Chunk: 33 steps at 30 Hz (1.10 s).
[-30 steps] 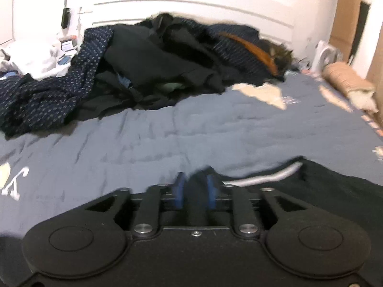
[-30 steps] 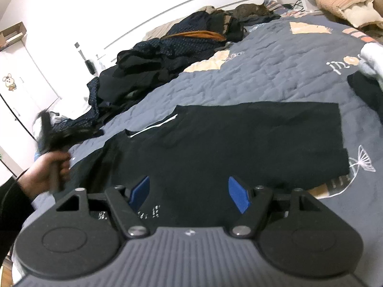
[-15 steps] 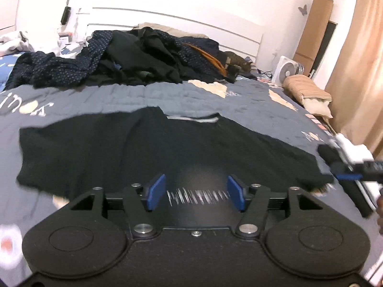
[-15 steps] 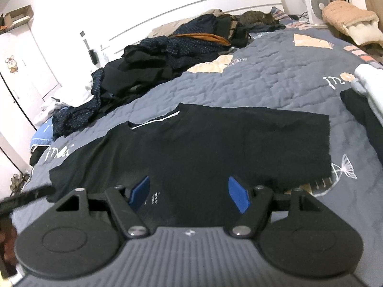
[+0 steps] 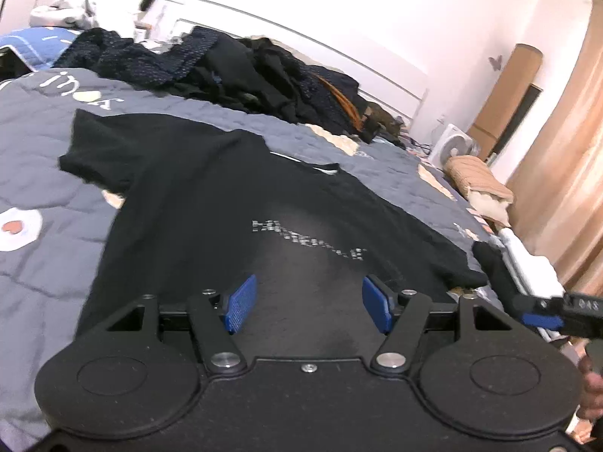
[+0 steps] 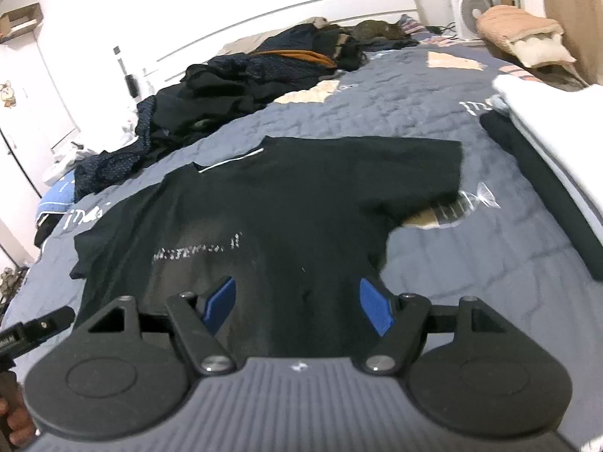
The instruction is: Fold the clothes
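Black T-shirt (image 5: 211, 196) spread flat on the bed (image 5: 45, 173), print side up, straight ahead of both tools, so laid out ready for folding. Left hand-held gripper (image 5: 307, 309) held wide, gripping nothing, above the lower part of the shirt; right hand-held gripper (image 6: 297, 307) likewise wide and empty. Thin, soft knit, slightly wrinkled. Quilted grey cover beneath. Unfolded pile (image 6: 233, 83) far beyond.
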Tool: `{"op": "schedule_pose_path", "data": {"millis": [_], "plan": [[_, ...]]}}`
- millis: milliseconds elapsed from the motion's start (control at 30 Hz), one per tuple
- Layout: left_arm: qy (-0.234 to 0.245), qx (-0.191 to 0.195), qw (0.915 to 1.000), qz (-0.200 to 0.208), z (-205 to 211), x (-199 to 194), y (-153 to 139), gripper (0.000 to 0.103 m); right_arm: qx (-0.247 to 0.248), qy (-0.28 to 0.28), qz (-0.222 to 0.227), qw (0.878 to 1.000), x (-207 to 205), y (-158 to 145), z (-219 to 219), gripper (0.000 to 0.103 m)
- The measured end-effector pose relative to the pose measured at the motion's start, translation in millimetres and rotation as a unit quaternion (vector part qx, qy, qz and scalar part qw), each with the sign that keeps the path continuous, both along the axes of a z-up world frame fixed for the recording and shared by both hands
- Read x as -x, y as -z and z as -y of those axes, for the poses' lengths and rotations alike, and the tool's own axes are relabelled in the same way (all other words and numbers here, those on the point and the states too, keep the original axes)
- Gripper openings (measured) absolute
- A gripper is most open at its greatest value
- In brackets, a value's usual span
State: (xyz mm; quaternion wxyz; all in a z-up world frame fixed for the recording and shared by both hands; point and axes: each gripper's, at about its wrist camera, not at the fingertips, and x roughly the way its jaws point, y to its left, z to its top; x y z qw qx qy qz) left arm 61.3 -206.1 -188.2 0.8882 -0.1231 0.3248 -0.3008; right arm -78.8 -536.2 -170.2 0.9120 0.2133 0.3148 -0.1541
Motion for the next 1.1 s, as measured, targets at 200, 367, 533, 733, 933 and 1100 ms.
{"op": "schedule_pose_path", "data": {"millis": [200, 367, 533, 733, 933, 1100], "plan": [[-0.040, 0.017, 0.9990, -0.009, -17, 2, 1, 0.065, 0.024, -0.016, -0.006, 1.000, 6, 11, -25, 0.072], [-0.070, 0.049, 0.9962, -0.019, -37, -4, -2, 0.072, 0.040, -0.023, -0.020, 0.999, 2, 23, -36, 0.072], [-0.129, 0.094, 0.9864, -0.041, -68, -32, -3, 0.071, 0.036, -0.019, -0.015, 0.999, -3, 27, -38, 0.072], [-0.208, 0.174, 0.9574, -0.100, -113, -91, 9, 0.071, 0.038, -0.034, 0.001, 0.999, -19, 27, -48, 0.072], [-0.239, 0.217, 0.9376, -0.128, -129, -130, 37, 0.070, 0.036, -0.060, 0.002, 0.998, -43, 27, -58, 0.072], [-0.238, 0.207, 0.9388, -0.138, -124, -150, 50, 0.070, 0.027, -0.071, 0.002, 0.997, -69, 26, -64, 0.072]]}}
